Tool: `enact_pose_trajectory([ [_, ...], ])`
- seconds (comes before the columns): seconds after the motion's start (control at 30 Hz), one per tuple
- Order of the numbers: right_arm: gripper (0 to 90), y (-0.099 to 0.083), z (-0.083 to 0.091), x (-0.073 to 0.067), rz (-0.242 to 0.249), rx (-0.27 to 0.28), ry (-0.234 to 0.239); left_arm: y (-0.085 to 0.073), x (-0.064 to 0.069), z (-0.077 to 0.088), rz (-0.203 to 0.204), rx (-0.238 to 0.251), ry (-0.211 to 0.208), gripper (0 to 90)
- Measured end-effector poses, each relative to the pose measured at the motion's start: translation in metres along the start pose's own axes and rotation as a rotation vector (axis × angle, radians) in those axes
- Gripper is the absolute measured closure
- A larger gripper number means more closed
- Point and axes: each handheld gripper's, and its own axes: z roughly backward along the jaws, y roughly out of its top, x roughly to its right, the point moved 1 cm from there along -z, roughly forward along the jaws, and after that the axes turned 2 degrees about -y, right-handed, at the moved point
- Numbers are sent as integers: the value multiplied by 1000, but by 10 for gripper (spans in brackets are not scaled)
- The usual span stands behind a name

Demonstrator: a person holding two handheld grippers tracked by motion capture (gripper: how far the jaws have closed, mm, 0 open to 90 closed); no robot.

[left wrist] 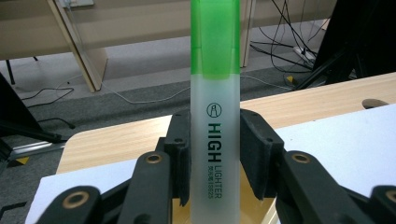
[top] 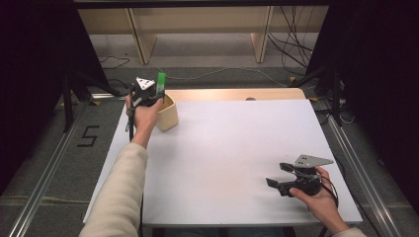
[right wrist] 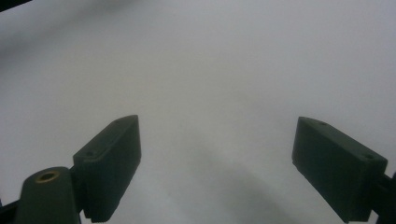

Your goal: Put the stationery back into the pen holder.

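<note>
A highlighter is clamped upright in the left gripper above a small wooden cup at the table's far left corner.

In the high view the left gripper (top: 157, 95) sits at the far left of the white table (top: 232, 158), just over the pale wooden cup (top: 168, 114), with the green cap of the highlighter (top: 161, 79) pointing up. In the left gripper view its jaws press on both sides of the highlighter (left wrist: 215, 140), a frosted white barrel with a green cap and "HIGH LIGHTER" printed down it. The right gripper (top: 279, 177) rests low over the near right part of the table, well apart from the cup; its jaws are spread wide with nothing between them, over bare white surface.
</note>
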Motion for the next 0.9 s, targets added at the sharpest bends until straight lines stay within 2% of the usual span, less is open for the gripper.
enact_pose_trajectory([
  [0.4, 163, 0, 0, 0, 1, 3, 1, -3, 0, -5, -12, -12, 4, 660],
  [0.5, 163, 0, 0, 0, 1, 2, 1, -4, -1, -5, 2, -18, -9, 650],
  [0.57, 163, 0, 0, 0, 1, 2, 2, -4, -1, -4, 19, -16, -24, 555],
  [0.73, 163, 0, 0, 0, 1, 1, 2, -2, 5, 4, 38, -61, -13, 289],
  [0.9, 163, 0, 0, -1, 1, -2, 3, 3, 12, 16, 8, -66, -30, 201],
])
